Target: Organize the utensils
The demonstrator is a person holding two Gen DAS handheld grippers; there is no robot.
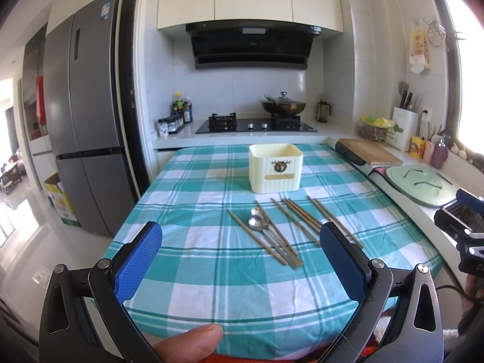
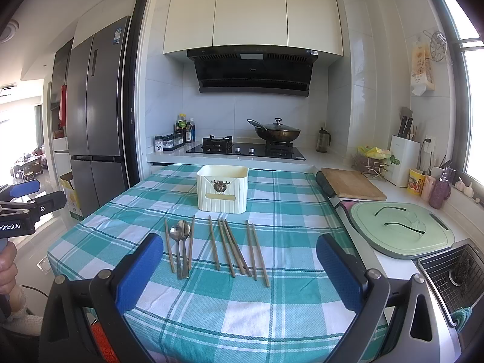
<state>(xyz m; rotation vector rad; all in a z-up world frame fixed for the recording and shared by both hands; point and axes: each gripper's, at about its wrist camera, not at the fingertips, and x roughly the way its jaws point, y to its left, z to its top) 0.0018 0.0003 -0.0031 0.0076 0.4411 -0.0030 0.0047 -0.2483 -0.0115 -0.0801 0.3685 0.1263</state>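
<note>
Brown chopsticks point(image 2: 233, 246) and two steel spoons point(image 2: 180, 239) lie loose — just before an upright cream holder point(image 2: 222, 192).

Sunlit white-tiled kitchen: steel fridge point(image 1: 81, 121) left, black range hood point(image 2: 252, 71) under cream cabinets point(image 2: 254, 12).

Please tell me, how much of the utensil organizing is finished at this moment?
Nothing looks done yet. The chopsticks and two spoons lie on the checked tablecloth, in front of the cream holder box. The left gripper and right gripper are both open and hold nothing. All utensils remain to be sorted.
</note>
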